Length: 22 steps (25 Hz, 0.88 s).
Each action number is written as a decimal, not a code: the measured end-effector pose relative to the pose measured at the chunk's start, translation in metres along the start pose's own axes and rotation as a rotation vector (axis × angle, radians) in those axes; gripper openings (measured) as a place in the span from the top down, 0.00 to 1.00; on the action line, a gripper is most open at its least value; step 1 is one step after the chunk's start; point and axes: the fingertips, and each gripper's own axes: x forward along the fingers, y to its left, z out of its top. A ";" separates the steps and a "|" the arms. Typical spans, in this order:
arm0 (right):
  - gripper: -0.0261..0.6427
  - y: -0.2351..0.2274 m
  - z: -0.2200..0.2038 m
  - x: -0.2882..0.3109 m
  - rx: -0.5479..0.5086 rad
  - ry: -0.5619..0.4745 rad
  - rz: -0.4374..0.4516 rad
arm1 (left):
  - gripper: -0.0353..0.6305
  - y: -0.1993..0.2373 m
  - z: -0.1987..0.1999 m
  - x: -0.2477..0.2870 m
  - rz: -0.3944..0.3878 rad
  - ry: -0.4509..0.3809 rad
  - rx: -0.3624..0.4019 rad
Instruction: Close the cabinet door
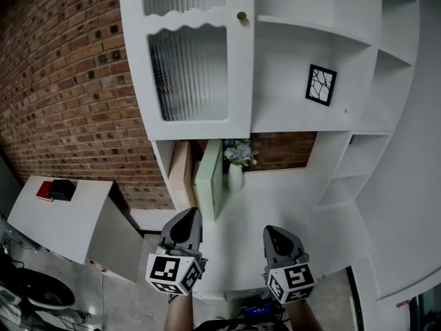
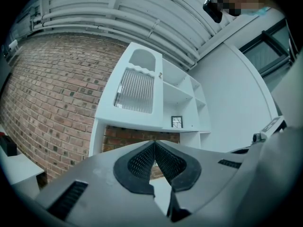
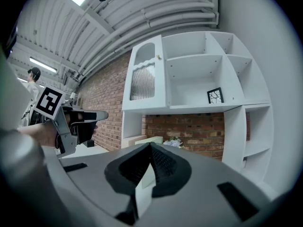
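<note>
Both tongs hang side by side at the bottom of the head view, the left gripper (image 1: 187, 221) and the right gripper (image 1: 274, 234), each with its jaws pressed together on nothing. The cabinet door (image 1: 189, 61) (ribbed glass, small knob (image 1: 242, 16) at its right edge) fills the upper left of the frame and looks flush with the white shelf unit (image 1: 296, 116). Below it, at centre, a pale green panel (image 1: 209, 178) stands out edge-on beside a vase of flowers (image 1: 236, 163).

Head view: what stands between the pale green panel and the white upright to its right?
In the head view, a white vase of flowers, close beside the panel; the rest is bare counter.
</note>
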 end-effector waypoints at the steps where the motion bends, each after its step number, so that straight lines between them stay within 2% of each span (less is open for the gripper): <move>1: 0.96 -0.001 -0.001 0.000 -0.001 0.001 -0.001 | 0.93 -0.001 -0.001 0.001 -0.001 0.001 0.000; 11: 0.96 -0.002 0.004 0.000 0.017 -0.011 0.016 | 0.93 -0.003 0.001 0.005 -0.008 0.005 0.027; 22: 0.96 -0.005 0.005 -0.001 0.014 -0.012 0.014 | 0.93 -0.006 0.000 0.008 -0.010 0.007 0.013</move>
